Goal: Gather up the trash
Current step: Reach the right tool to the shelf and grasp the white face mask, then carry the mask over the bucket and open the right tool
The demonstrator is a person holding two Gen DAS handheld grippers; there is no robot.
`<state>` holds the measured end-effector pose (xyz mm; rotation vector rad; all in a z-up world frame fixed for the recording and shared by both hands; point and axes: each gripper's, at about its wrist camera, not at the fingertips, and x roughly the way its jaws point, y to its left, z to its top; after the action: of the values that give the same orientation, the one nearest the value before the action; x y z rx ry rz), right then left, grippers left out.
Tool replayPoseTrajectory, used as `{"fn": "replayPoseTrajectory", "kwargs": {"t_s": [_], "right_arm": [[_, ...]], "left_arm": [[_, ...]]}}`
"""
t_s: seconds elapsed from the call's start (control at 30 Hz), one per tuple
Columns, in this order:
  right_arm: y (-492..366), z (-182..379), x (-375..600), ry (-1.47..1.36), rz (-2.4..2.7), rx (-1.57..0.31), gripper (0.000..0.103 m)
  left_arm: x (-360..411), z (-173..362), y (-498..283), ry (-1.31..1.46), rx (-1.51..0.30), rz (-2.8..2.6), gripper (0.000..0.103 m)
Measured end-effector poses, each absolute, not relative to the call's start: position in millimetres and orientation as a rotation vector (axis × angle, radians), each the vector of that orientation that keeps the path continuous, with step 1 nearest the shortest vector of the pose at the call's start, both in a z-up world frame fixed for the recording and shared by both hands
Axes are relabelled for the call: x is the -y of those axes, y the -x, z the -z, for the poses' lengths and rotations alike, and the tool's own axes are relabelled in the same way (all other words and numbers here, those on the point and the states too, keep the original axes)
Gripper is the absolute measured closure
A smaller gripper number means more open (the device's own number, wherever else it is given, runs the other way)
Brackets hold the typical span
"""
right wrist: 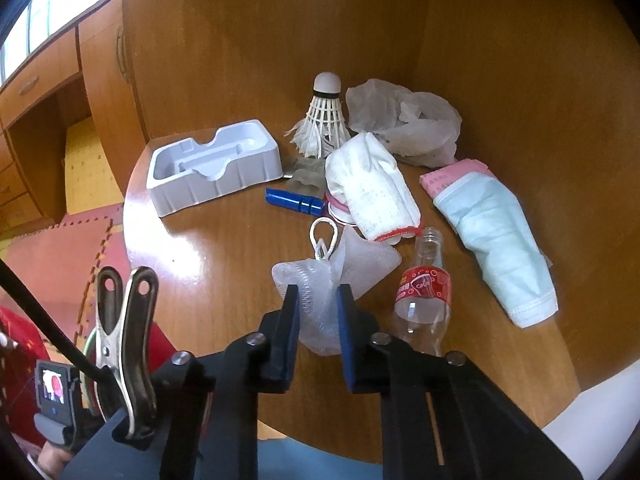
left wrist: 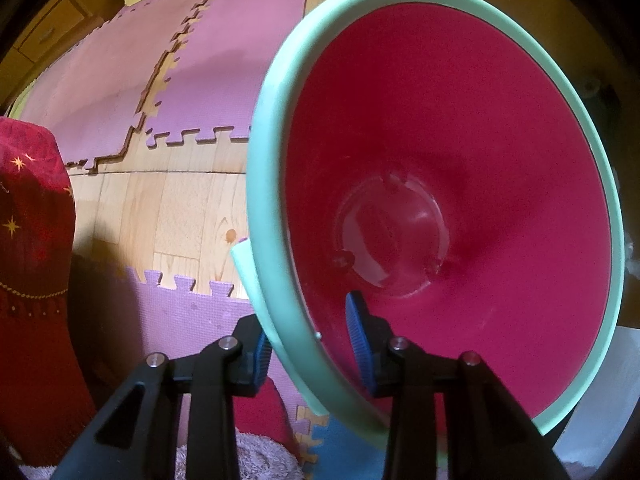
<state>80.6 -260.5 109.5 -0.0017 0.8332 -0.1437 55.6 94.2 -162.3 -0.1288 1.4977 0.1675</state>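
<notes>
My left gripper (left wrist: 310, 336) points down and is shut on the mint-green rim of a bucket (left wrist: 276, 184) with a bare magenta inside. In the right wrist view, trash lies on a round wooden table (right wrist: 208, 264). My right gripper (right wrist: 318, 320) has its blue pads pressed on a white mesh net (right wrist: 316, 280) with a cord loop. Around the net lie a small clear bottle (right wrist: 424, 296) with a red label, a white cloth glove (right wrist: 372, 188), a blue tube (right wrist: 294, 199), a shuttlecock (right wrist: 326, 120), a crumpled plastic bag (right wrist: 404, 120), a pale face mask (right wrist: 496, 240) and a white plastic tray insert (right wrist: 212, 164).
Pink and purple foam puzzle mats (left wrist: 216, 76) cover part of the wood floor under the bucket. A red cloth with gold stars (left wrist: 32, 208) hangs at the left. Wooden cabinets (right wrist: 44, 92) stand behind the table. A metal clamp (right wrist: 124, 340) sits on the right gripper's body.
</notes>
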Motion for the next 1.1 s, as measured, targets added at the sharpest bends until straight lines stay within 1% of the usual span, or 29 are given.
{"fn": "replayPoseTrajectory", "kwargs": {"t_s": [0.23,0.57,0.87,1.1], "right_arm": [[-68.7,-115.8,249.9,-0.016,0.107,-0.788,0.090],[-50.6,-125.3,215.4,-0.065,-0.043,-0.707,0.091],[-43.8,-112.3,183.1,-0.129,-0.180,-0.708,0.091],[-31.5,-96.2,156.8,-0.092,-0.236,-0.729,0.091]], "left_arm": [[-95.3,162.0,-55.9,0.125,-1.501,-0.167,0.068],[-95.7,162.2,-53.2,0.117,-1.505,-0.168,0.068],[-95.3,161.2,-52.5,0.114,-1.510,-0.171,0.068],[-95.6,160.7,-53.0,0.119,-1.511,-0.171,0.068]]}}
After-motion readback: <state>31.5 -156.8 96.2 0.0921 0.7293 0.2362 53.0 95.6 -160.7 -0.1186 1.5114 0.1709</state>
